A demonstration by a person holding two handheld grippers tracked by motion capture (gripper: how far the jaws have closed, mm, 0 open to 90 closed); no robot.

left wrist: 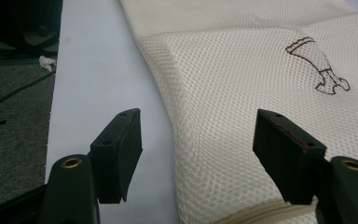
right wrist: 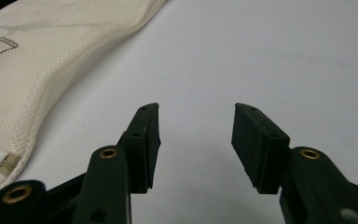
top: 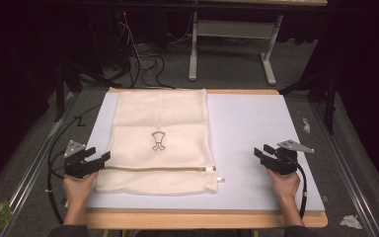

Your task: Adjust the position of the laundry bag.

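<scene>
From above, the cream mesh bag lay flat on the white surface, my left tool at its left edge, my right tool well apart. Along my left tool, wide jaws straddled that edge, pinching nothing. Along my right tool, parted jaws held nothing.

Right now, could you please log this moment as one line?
left gripper: open, at mesh bag edge | right gripper: open, over mat

Left gripper at seven o'clock, jaws agape, pointing inward. Right gripper at four o'clock, jaws apart, nothing between.
</scene>
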